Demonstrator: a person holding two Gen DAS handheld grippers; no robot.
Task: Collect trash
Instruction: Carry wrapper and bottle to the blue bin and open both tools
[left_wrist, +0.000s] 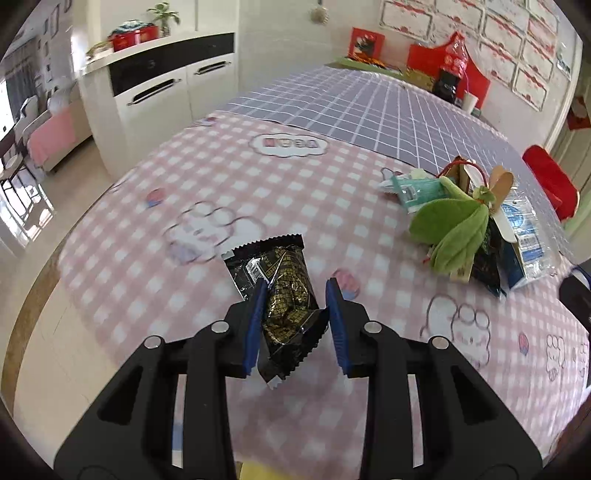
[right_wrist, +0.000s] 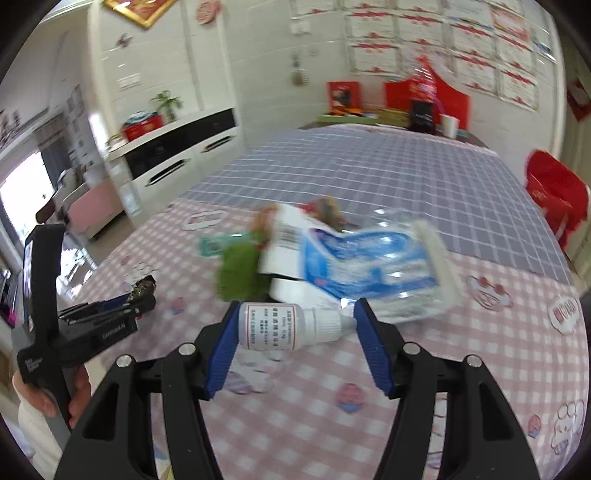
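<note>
Your left tongs (left_wrist: 295, 314) have the black-and-gold snack wrapper (left_wrist: 284, 295) between the blue pads. The left pad is pressed against the foil, but there's a sliver of daylight by the right pad, so you're nearly closed on it rather than firmly clamped. I can't tell if it's lifted off the pink checked tablecloth (left_wrist: 147, 206) or resting there. Gripping low on the wrapper's crinkled end makes sense, since that's the bulkiest bit to bite.

Over on your right tongs (right_wrist: 295, 325), the small white dropper bottle (right_wrist: 288, 325) lies sideways across the gap, base against the left pad, nozzle tip reaching the right pad. It looks pinched end to end, a slippery hold I'd say, since the tapered tip gives little surface.

Just beyond those right tongs sits the trash heap: the blue-and-white plastic package (right_wrist: 369, 266) on top, a green plush scrap (right_wrist: 236, 277) to its left, and a teal packet (right_wrist: 212, 245) further left, blurred. You're piling everything in one spot, so both loads probably belong there.

Ahead of the heap, the purple grid cloth (right_wrist: 369, 173) runs to the far wall.
</note>
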